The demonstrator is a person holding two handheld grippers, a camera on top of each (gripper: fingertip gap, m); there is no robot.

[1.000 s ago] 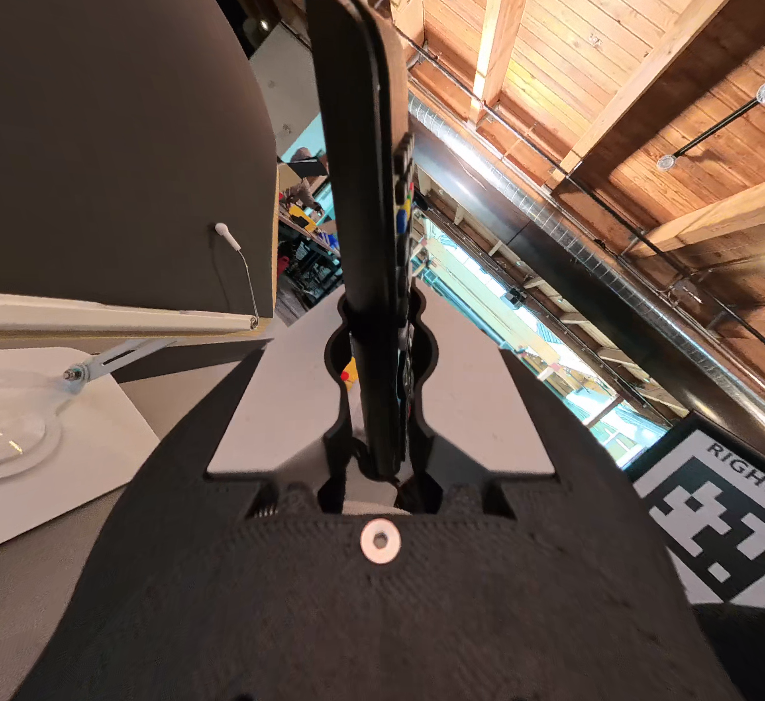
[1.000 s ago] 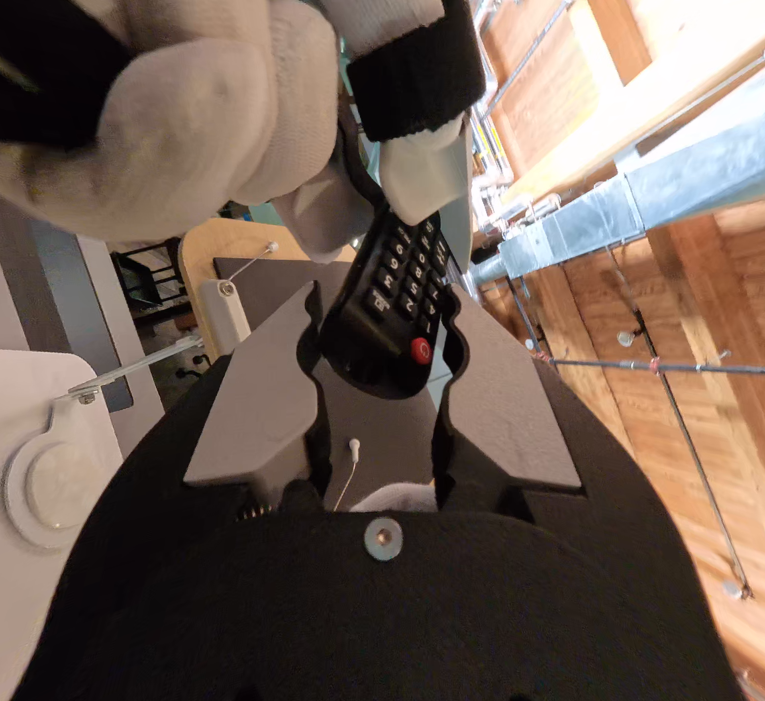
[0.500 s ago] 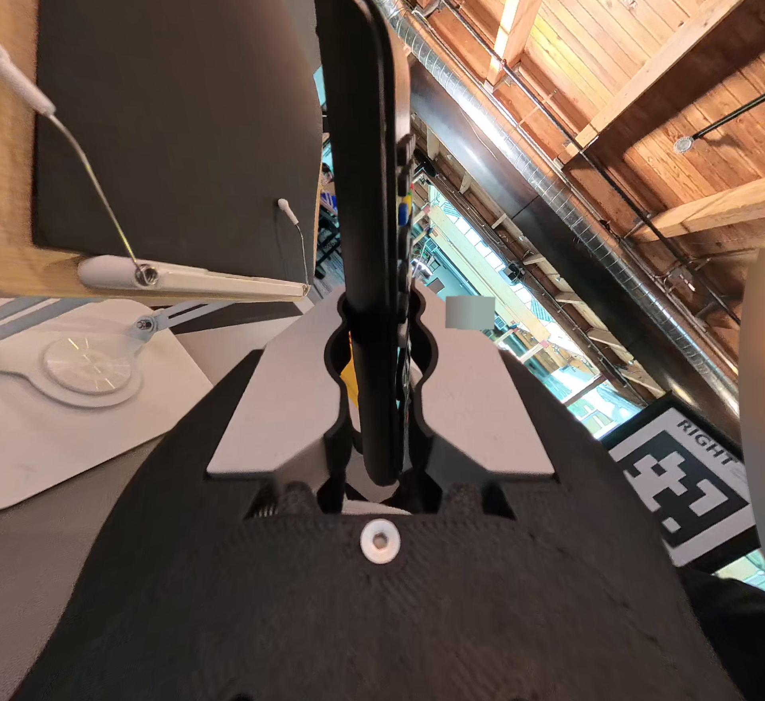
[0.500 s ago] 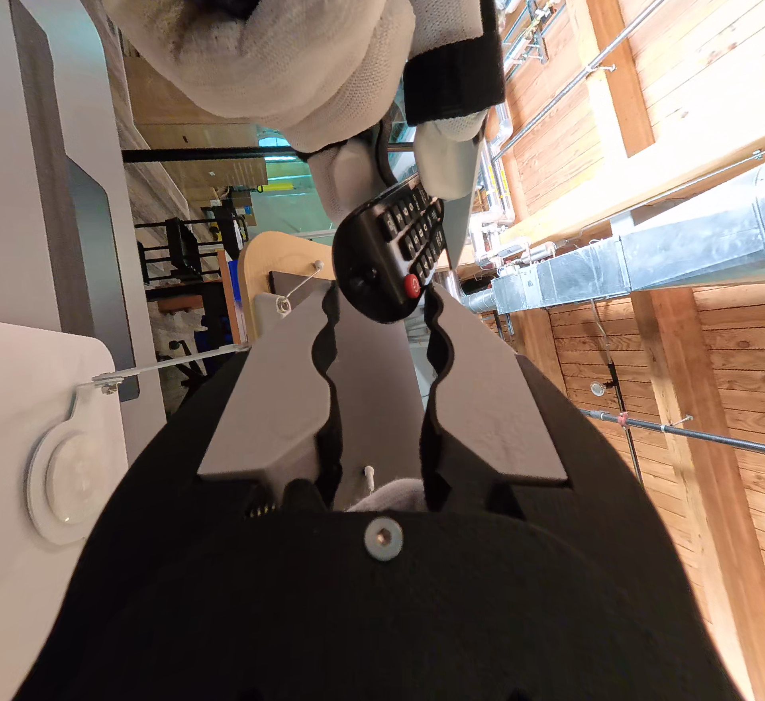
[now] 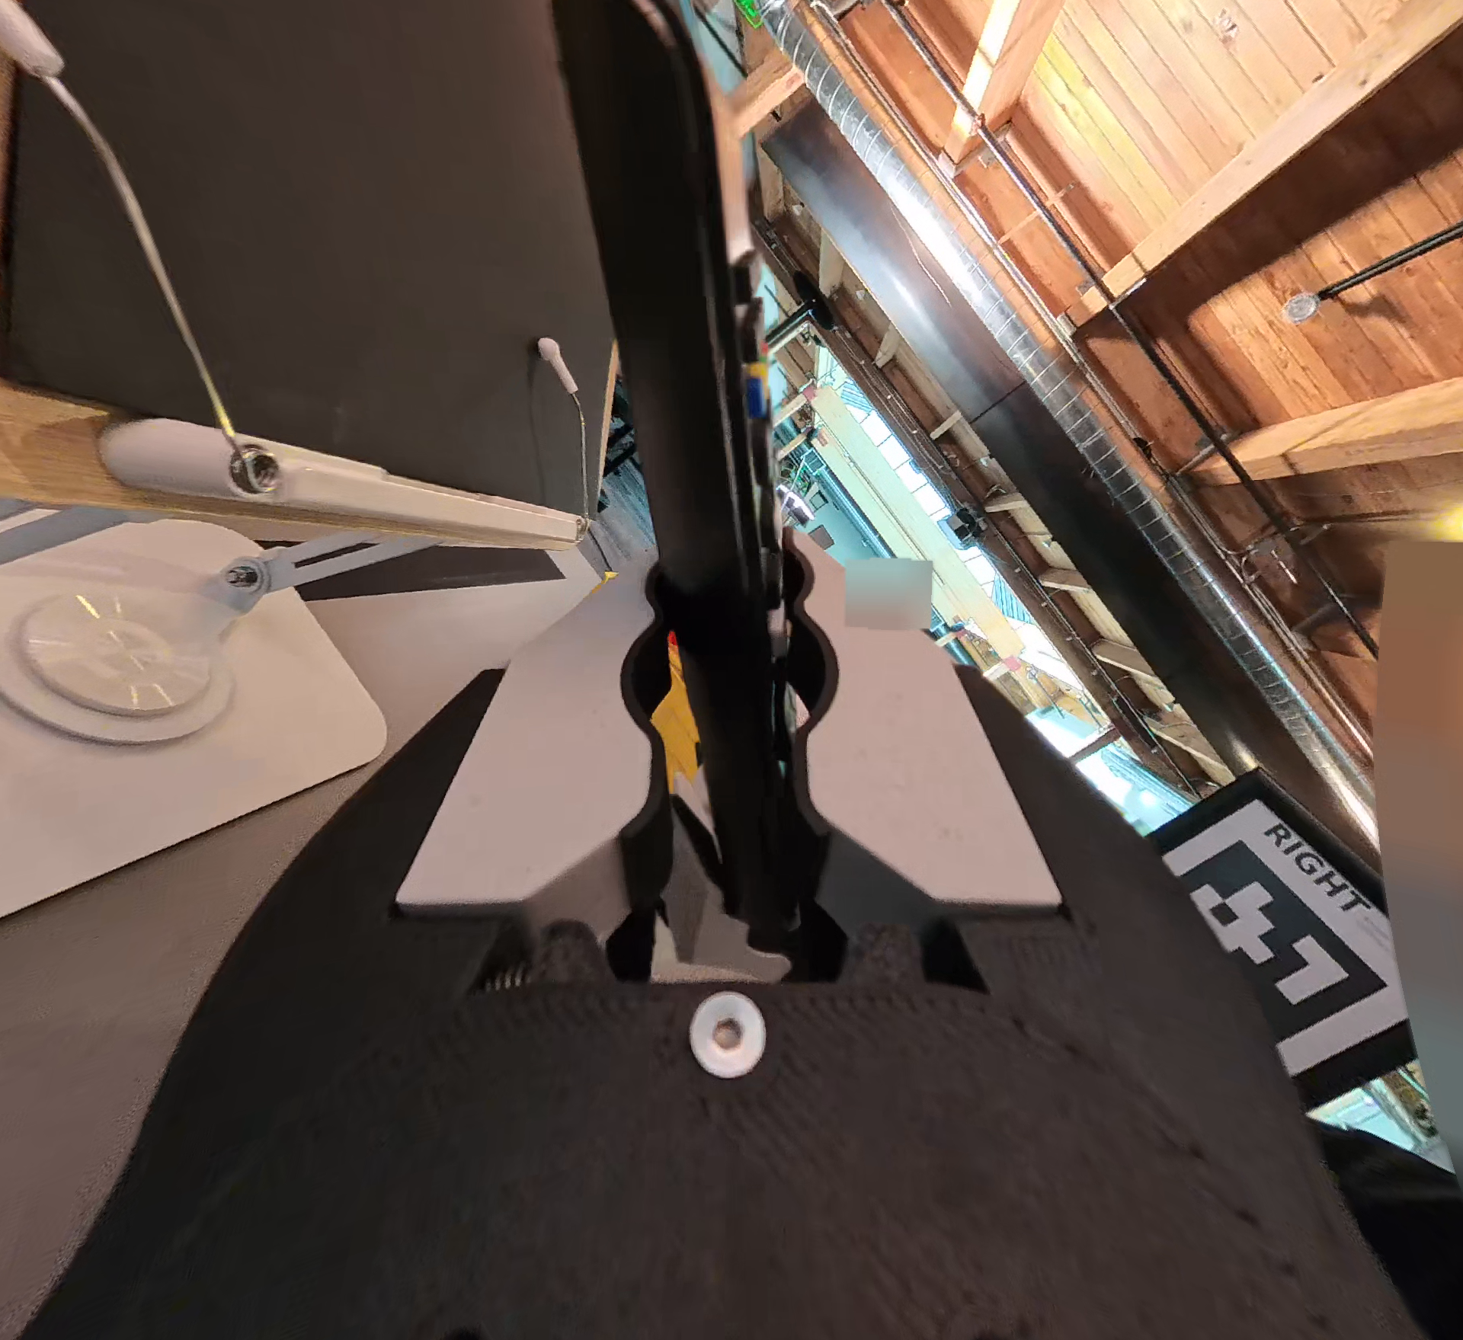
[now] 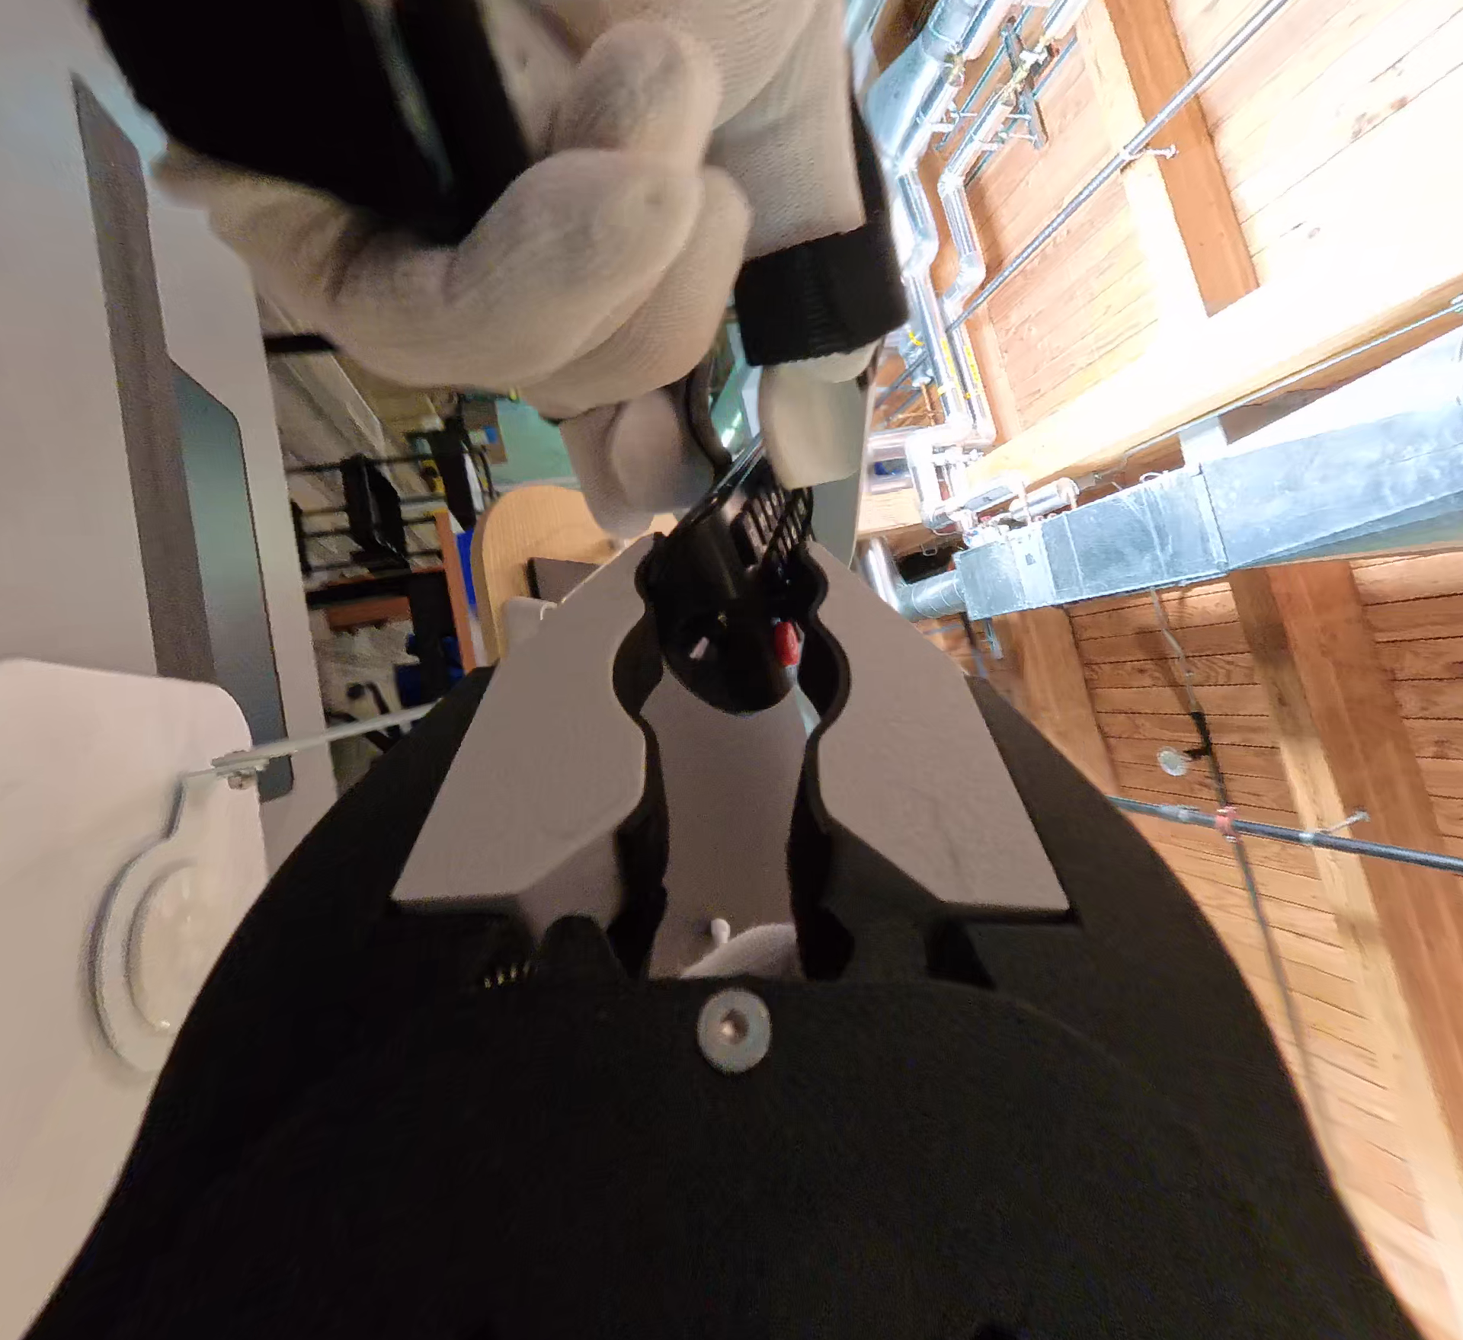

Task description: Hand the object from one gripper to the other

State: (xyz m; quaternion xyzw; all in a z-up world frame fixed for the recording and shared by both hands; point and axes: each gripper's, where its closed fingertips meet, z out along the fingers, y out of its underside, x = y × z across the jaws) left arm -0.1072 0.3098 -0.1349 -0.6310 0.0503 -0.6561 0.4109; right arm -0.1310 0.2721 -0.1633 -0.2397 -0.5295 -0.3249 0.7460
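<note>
Wooden ceiling beams fill the background. Clamped between the closed fingers of the left gripper, the remote control stands edge-on, its long axis running straight out along the fingers. It is slim and black, with coloured buttons on its right side. Its far end, with a red button, sits between the right gripper fingers, which close against it.

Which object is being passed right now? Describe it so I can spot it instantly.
Start at the white-gloved hand near the top of the right wrist view. Below it, the left claw holds a black remote, its end sitting between the right claw's grey fingers. Its red button marks it out.
</note>
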